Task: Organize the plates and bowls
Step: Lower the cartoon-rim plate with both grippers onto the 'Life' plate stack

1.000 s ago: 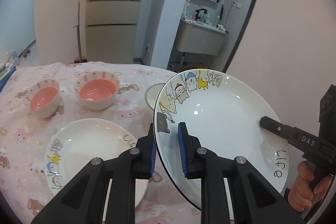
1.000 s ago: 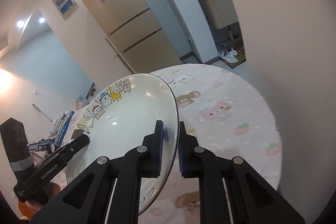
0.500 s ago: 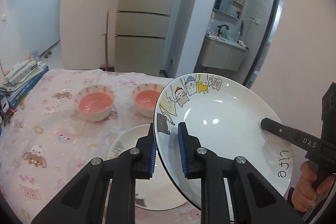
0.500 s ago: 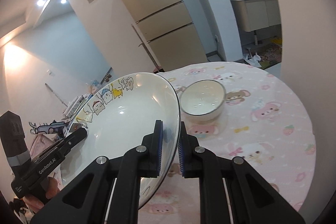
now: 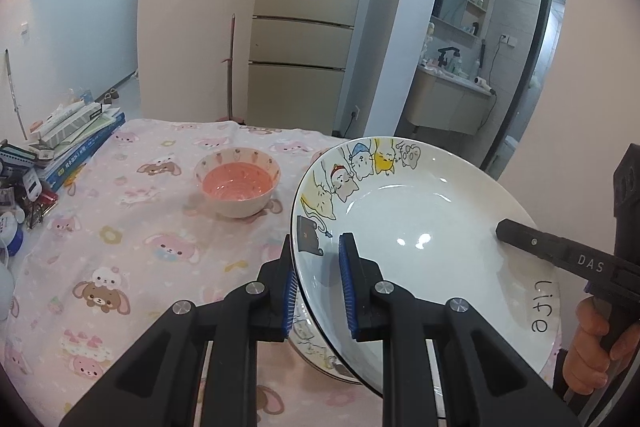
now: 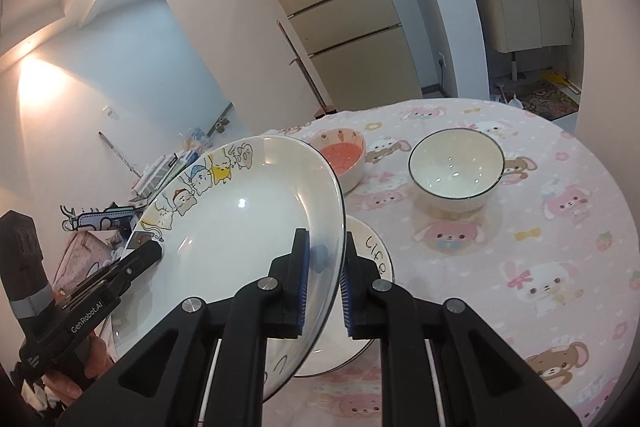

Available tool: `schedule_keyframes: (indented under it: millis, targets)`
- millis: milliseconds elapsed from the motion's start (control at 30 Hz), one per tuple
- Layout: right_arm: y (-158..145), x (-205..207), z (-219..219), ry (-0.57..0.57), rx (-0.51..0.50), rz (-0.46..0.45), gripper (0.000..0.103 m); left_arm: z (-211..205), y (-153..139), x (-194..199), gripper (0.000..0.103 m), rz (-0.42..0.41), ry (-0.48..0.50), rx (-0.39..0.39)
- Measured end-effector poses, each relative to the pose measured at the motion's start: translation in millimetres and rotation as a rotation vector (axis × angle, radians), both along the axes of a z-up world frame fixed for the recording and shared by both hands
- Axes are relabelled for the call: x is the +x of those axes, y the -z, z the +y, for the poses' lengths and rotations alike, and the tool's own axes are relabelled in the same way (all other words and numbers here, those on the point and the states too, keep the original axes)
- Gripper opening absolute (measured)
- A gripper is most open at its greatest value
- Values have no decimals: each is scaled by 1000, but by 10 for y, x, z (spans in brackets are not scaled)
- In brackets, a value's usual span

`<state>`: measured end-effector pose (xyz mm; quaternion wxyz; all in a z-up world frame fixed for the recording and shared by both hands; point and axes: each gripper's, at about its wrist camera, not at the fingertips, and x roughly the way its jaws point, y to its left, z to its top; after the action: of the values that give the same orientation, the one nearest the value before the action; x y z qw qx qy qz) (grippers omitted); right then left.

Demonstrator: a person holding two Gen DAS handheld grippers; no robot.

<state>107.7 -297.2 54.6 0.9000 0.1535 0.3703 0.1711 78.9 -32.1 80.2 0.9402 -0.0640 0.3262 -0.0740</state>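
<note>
Pink bowl: the pink-lined ceramic bowl (image 5: 239, 188) stands alone on the pink cartoon tablecloth (image 5: 132, 235), not stacked.
Left gripper (image 5: 318, 289): pinches the carried plate's rim.
Carried plate: the white cartoon-cat plate (image 5: 420, 239) hangs tilted above a matching plate (image 6: 370, 251) lying on the cloth; judged unplaced.
Right gripper (image 6: 324, 285): clamps the opposite rim.
White bowl: the black-rimmed white bowl (image 6: 456, 167) stands apart, unsorted.

Cartoon plate (image 5: 420, 239) — carried leftward across the table (image 5: 132, 227), now above the second plate (image 6: 370, 247) rather than to its right. Left view: one pink bowl (image 5: 239, 189) remains visible, where two showed before; book stack (image 5: 76, 139) newly in sight. Right view: white bowl (image 6: 456, 169) and another pink bowl (image 6: 344, 157) newly visible — neither showed a second ago.
</note>
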Motion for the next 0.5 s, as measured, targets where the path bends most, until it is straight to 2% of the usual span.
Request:
schedule_keyframes:
  millis: [167,333,500]
  targets:
    - [114,73,101,-7,-23,11,14,77,165,110,21,31,-1,-9]
    - [293,183,138,-20,-8,66,15,82,262,124,21,27,0,13]
    - [414,220,175,-19,-22,87,15,130,453,234,21,71,3,5]
